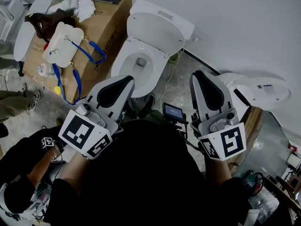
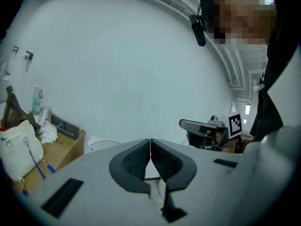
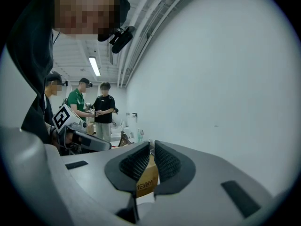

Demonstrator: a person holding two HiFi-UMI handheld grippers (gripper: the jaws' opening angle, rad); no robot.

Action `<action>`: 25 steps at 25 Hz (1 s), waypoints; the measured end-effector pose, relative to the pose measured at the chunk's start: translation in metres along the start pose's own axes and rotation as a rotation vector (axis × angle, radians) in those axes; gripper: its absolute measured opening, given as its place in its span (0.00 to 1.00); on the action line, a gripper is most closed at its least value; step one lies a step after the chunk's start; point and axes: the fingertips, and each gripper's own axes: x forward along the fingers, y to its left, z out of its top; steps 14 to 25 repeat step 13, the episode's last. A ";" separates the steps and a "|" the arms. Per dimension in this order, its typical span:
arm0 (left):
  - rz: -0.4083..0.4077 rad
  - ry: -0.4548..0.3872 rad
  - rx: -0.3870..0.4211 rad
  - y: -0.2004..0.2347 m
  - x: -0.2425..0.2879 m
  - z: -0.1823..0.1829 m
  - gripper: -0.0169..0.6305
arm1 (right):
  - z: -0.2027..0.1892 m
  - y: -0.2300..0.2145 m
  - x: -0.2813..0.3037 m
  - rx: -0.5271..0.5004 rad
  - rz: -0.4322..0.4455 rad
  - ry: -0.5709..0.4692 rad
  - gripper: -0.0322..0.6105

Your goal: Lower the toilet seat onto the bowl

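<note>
The white toilet (image 1: 141, 74) stands against the wall in the head view, with its seat and lid (image 1: 157, 27) raised above the open bowl. My left gripper (image 1: 128, 79) is shut and empty, just short of the bowl's front rim and apart from it. My right gripper (image 1: 198, 73) hovers to the right of the toilet with its jaws together but for a thin slit, nothing between them. In the left gripper view the pads (image 2: 141, 157) meet at the tip, and the toilet's white top (image 2: 101, 144) shows behind. The right gripper view looks past its fingertips (image 3: 152, 143) at a cardboard box.
A cardboard box (image 1: 106, 29) left of the toilet carries a white bag (image 1: 61, 44) with blue straps. Another white toilet part (image 1: 263, 91) lies at the right. A person (image 1: 23, 173) crouches lower left. Several people (image 3: 103, 112) stand further off. A small screen (image 1: 173, 112) sits by my chest.
</note>
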 end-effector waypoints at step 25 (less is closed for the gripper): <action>0.033 -0.006 -0.002 -0.004 -0.001 -0.008 0.06 | -0.009 0.003 -0.006 0.017 0.020 0.001 0.14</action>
